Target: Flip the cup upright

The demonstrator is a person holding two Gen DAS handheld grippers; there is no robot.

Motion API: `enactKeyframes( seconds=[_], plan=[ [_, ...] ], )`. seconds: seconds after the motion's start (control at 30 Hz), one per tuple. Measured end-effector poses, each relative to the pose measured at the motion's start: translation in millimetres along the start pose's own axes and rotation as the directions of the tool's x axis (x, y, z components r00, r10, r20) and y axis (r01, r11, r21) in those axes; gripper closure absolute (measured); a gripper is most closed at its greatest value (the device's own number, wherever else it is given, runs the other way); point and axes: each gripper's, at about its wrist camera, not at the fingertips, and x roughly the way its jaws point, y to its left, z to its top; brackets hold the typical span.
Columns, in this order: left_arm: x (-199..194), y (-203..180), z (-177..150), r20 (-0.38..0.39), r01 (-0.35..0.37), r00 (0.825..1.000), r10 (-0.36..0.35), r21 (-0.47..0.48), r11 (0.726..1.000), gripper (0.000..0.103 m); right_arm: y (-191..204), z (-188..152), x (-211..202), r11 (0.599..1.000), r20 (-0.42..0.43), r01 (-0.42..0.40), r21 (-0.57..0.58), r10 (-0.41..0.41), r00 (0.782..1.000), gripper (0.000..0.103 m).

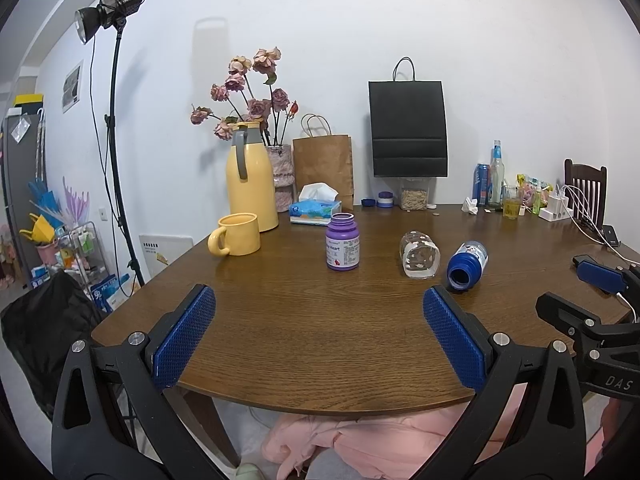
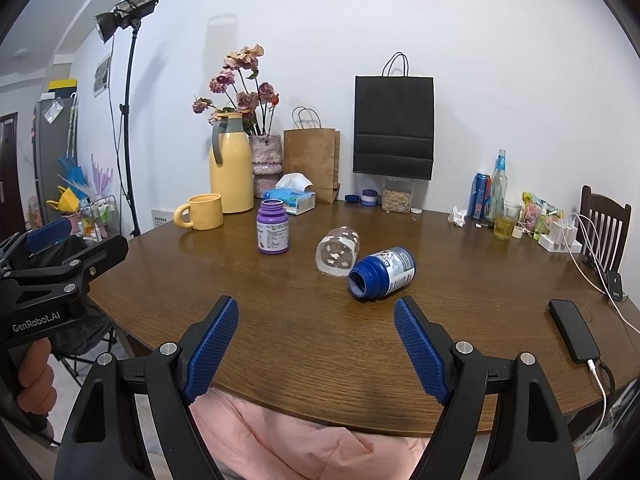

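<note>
A clear glass cup (image 1: 419,255) with white spots lies on its side in the middle of the brown table (image 1: 304,320); it also shows in the right wrist view (image 2: 337,255). A blue bottle (image 1: 467,265) lies on its side just right of it, also seen in the right wrist view (image 2: 381,273). A purple bottle (image 1: 342,241) stands upright to the left, as the right wrist view (image 2: 273,233) shows too. My left gripper (image 1: 319,336) is open and empty over the table's near edge. My right gripper (image 2: 316,344) is open and empty, short of the blue bottle.
A yellow mug (image 1: 236,234), yellow jug (image 1: 249,178), flower vase (image 1: 280,176), tissue pack (image 1: 316,208) and paper bags (image 1: 408,128) stand at the back. Bottles, a can and chargers (image 2: 560,236) crowd the back right. A black phone (image 2: 573,330) lies at the right edge.
</note>
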Motion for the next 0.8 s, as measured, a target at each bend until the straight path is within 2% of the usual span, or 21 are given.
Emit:
enactKeyframes(
  seconds=[0.8],
  plan=[
    [-1.0,2.2,-0.1,0.000,0.000,1.000,0.000,0.000,1.000,0.000,3.1,-2.0,-0.4,1.000,0.001,0.000,-0.001,0.000,1.000,0.019]
  ],
)
